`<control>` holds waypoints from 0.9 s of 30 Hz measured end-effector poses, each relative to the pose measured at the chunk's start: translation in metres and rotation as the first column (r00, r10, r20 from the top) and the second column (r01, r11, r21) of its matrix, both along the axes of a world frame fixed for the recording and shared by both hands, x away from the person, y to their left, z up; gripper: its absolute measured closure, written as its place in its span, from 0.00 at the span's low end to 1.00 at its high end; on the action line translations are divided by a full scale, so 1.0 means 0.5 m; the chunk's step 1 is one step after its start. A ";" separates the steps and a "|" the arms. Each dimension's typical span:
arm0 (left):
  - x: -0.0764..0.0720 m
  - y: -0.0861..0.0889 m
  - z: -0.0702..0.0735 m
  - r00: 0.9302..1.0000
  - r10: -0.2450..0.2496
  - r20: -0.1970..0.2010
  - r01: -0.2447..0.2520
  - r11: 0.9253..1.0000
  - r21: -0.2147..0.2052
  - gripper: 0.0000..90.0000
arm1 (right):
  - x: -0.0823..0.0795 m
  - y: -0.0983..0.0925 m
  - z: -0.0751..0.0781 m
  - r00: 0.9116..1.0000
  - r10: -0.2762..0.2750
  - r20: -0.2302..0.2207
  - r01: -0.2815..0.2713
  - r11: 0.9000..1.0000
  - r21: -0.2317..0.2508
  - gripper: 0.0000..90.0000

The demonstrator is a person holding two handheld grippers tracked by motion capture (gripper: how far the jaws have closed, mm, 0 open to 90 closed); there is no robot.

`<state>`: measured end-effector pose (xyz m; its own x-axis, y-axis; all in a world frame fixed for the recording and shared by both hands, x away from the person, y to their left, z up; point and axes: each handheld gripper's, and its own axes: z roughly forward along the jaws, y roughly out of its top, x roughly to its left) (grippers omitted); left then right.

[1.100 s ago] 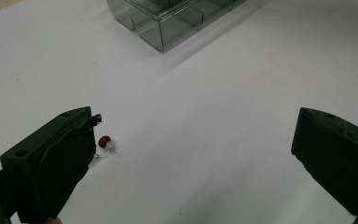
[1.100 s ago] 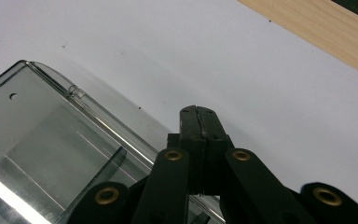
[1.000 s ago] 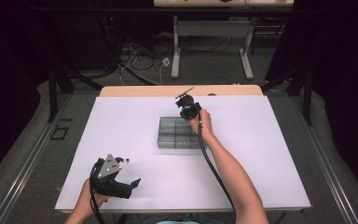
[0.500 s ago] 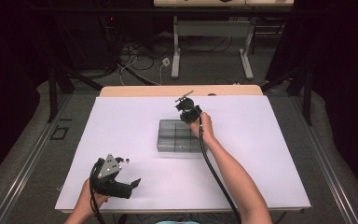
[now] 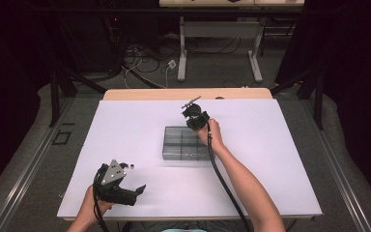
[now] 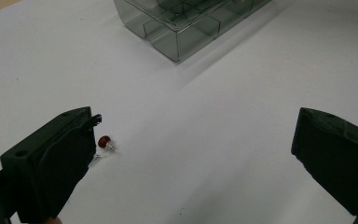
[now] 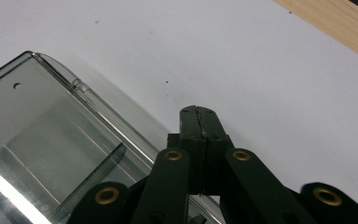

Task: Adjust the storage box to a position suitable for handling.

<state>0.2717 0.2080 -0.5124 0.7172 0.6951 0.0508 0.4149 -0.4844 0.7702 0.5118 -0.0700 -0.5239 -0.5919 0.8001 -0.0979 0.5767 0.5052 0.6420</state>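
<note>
A clear plastic compartment box (image 5: 186, 143) lies mid-table, also seen in the left gripper view (image 6: 186, 23) and the right gripper view (image 7: 51, 154). My right gripper (image 5: 196, 123) hovers at the box's far right corner, its jaws pressed together (image 7: 198, 115) with nothing visible between them, just past the box's rim. My left gripper (image 5: 134, 190) rests near the table's front left, jaws spread wide (image 6: 193, 154) with nothing between them. A tiny red-headed part (image 6: 105, 141) lies on the table beside its left jaw, and small parts (image 5: 128, 166) lie just beyond that gripper.
The white tabletop (image 5: 270, 159) stretches around the box. A wooden strip (image 5: 188, 94) runs along the far edge, also at the top right of the right gripper view (image 7: 335, 23). Cables and table legs (image 5: 181, 53) stand on the floor beyond.
The right gripper has crept slightly closer to the box's far edge. The left gripper has not moved.
</note>
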 end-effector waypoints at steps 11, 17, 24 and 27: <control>0.000 0.000 0.000 1.000 0.001 0.000 -0.001 1.000 0.001 0.00 | -0.020 0.000 0.006 0.999 0.042 -0.006 -0.042 0.999 -0.023 0.98; -0.001 0.001 -0.002 1.000 0.010 0.009 -0.010 1.000 -0.003 0.00 | -0.028 -0.023 0.026 1.000 0.023 -0.009 -0.022 0.999 0.036 0.86; -0.001 0.000 -0.001 1.000 0.004 0.001 -0.004 1.000 0.003 0.00 | -0.066 -0.067 0.056 0.997 0.067 -0.040 -0.064 0.996 0.061 0.60; -0.001 -0.001 -0.003 1.000 0.010 0.005 -0.010 1.000 0.002 0.00 | -0.086 -0.084 0.062 0.997 0.074 -0.025 -0.071 0.991 0.111 0.51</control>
